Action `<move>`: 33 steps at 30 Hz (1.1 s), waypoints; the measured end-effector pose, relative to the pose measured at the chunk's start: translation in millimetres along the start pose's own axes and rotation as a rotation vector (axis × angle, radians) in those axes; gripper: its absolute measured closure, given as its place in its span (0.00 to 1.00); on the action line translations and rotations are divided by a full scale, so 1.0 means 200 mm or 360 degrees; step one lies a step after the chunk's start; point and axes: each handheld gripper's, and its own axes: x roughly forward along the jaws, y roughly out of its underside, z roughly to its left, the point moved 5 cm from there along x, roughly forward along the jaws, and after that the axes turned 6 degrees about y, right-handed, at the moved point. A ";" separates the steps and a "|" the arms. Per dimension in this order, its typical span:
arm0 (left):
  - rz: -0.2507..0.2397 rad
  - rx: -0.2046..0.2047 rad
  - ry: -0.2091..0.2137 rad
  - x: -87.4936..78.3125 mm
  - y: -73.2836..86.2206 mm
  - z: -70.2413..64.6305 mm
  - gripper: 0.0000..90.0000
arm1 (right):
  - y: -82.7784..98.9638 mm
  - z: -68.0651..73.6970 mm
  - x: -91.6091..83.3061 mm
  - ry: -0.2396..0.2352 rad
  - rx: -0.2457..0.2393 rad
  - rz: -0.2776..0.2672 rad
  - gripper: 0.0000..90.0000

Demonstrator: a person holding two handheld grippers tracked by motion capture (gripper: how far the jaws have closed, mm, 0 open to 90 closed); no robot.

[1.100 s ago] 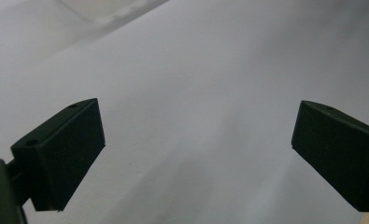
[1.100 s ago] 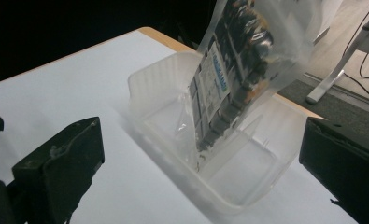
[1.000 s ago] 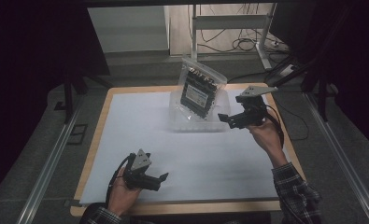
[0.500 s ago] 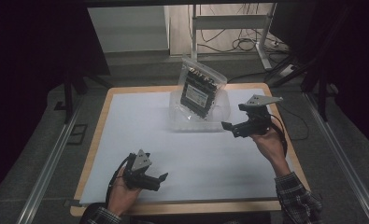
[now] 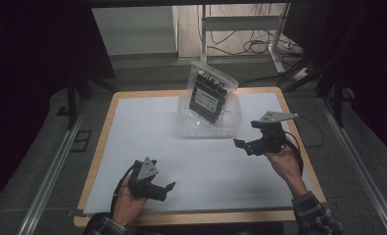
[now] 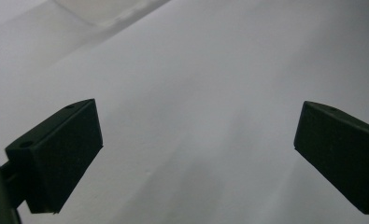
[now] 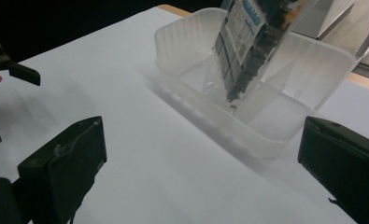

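Both tongs are gaping wide and gripping nothing: right tongs (image 5: 244,145) are hovering beside the clear tub (image 5: 232,122), left tongs (image 5: 167,190) are resting low on the surface (image 5: 132,127). The bagged board (image 5: 209,95) is leaning in the tub, seemingly placed. Any next grab is calling for a reach.

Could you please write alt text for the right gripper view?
A clear plastic tub stands on white paper, a bagged dark package leaning upright inside it. The right gripper faces it, open and empty.
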 end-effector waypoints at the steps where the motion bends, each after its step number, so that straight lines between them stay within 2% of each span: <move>1: -0.0029 -0.0009 0.0020 -0.01 0.00 0.00 0.00 | 0.01 0.01 0.00 -0.0004 -0.0002 -0.0001 0.01; 5: -0.0057 -0.0010 0.0031 -0.02 -0.01 0.00 0.00 | 0.05 0.04 0.00 -0.0008 -0.0035 0.0009 0.01; 13: -0.0038 -0.0014 -0.0009 -0.02 0.00 0.01 0.00 | 0.16 0.09 -0.01 0.0003 -0.0065 0.0019 0.01; 17: -0.0027 -0.0008 -0.0031 -0.02 0.00 0.01 0.00 | 0.23 0.09 -0.02 -0.0017 -0.0017 0.0027 0.02; 20: -0.0018 -0.0010 -0.0045 -0.02 0.00 0.02 0.00 | 0.28 0.09 -0.03 -0.0014 -0.0013 0.0035 0.01; 24: -0.0003 -0.0012 -0.0057 -0.02 0.01 0.03 0.00 | 0.35 0.09 -0.03 -0.0004 -0.0003 0.0065 0.01; 28: 0.0039 -0.0004 -0.0080 -0.01 0.02 0.03 0.00 | 0.42 0.08 -0.02 -0.0008 0.0039 0.0111 0.01; 30: 0.0040 -0.0008 -0.0083 -0.01 0.02 0.03 0.00 | 0.44 0.07 -0.02 0.0010 0.0049 0.0136 0.01; 33: 0.0028 -0.0004 -0.0085 -0.01 0.01 0.03 0.00 | 0.45 0.06 -0.02 0.0020 0.0058 0.0131 0.01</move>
